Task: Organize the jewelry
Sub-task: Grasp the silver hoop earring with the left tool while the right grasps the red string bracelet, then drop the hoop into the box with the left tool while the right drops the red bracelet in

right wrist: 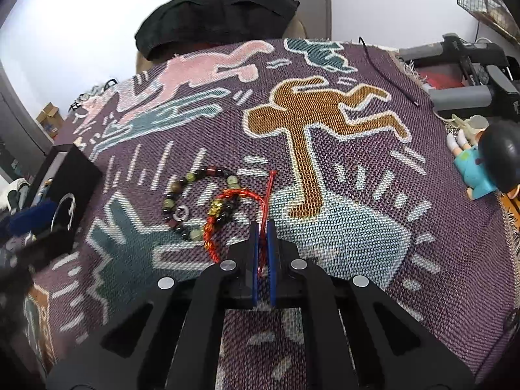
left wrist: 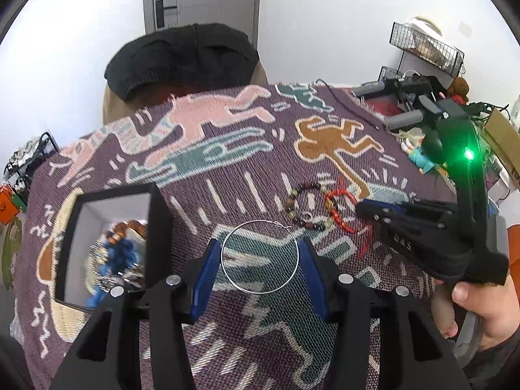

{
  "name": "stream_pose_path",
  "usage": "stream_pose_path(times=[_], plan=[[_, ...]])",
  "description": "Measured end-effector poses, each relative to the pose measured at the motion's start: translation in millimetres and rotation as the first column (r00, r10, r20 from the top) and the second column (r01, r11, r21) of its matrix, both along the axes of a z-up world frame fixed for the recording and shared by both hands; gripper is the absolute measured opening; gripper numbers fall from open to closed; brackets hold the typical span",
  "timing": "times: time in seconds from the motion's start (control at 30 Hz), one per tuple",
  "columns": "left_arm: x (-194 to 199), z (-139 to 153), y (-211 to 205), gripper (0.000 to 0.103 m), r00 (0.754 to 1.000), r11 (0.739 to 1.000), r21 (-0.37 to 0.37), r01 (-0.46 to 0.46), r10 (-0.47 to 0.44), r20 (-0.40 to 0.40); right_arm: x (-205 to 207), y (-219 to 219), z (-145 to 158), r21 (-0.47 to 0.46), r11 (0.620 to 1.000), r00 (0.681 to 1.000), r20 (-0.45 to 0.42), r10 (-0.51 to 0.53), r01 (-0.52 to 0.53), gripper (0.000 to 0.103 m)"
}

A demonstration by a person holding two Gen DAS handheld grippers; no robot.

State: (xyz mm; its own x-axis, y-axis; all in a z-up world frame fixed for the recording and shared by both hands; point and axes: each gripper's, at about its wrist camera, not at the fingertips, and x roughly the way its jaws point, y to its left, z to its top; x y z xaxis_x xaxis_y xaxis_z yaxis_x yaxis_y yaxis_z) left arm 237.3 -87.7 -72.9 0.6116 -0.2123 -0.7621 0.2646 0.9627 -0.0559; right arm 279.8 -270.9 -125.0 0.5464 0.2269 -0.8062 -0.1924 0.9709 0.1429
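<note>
A large silver hoop earring [left wrist: 260,221] spans the gap between the blue pads of my left gripper [left wrist: 259,243], which is shut on it above the patterned cloth [left wrist: 227,175]. A dark beaded bracelet [left wrist: 291,200] [right wrist: 169,203] lies flat just beyond it. Beside that lies a red string bracelet [left wrist: 346,226] [right wrist: 237,192] with gold beads. My right gripper [right wrist: 263,226] [left wrist: 359,209] is shut on the bracelet's loose red cords, which run between its pads. An open black jewelry box [left wrist: 156,214] [right wrist: 74,175] stands at the left with several pieces inside.
A toy figure in blue [right wrist: 474,175] [left wrist: 421,159] lies at the cloth's right edge. A thin black cable [right wrist: 390,74] crosses the far right corner near a black and grey device [right wrist: 471,94]. A black cushion [left wrist: 182,55] sits behind the table. A hand [left wrist: 477,308] holds the right gripper.
</note>
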Motion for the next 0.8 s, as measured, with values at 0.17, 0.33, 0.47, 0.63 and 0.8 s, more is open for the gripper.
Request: stream_pose_path(times=[0.17, 0.33, 0.47, 0.63, 0.8], plan=[[-2.7, 17.9, 11.9, 0.048, 0.999, 1.000, -0.015, -0.018, 0.018, 0.033, -11.0, 2.8, 23.1, 0.037, 0.999, 0.999, 0.042, 0.026, -0.028, 0.006], [-3.1, 30.0, 30.0, 0.048, 0.998, 0.999, -0.024, -0.047, 0.048, 0.052, -17.3, 4.4, 45.3, 0.125, 0.990, 0.996, 0.069, 0.055, -0.063, 0.006], [-3.8, 39.1, 48.4, 0.048, 0.995, 0.996, -0.042, -0.073, 0.076, 0.067, -22.2, 10.3, 58.5, 0.182, 0.978, 0.993, 0.080, 0.089, -0.102, 0.006], [-3.9, 44.0, 73.4, 0.048, 0.990, 0.992, -0.061, -0.111, 0.116, 0.077, -29.1, 23.0, 70.2, 0.220, 0.965, 0.988, 0.092, 0.125, -0.143, 0.006], [-2.7, 37.6, 102.7, 0.048, 0.985, 0.985, -0.084, -0.154, 0.160, 0.064, -34.4, 40.5, 76.5, 0.232, 0.957, 0.983, 0.103, 0.154, -0.174, 0.006]])
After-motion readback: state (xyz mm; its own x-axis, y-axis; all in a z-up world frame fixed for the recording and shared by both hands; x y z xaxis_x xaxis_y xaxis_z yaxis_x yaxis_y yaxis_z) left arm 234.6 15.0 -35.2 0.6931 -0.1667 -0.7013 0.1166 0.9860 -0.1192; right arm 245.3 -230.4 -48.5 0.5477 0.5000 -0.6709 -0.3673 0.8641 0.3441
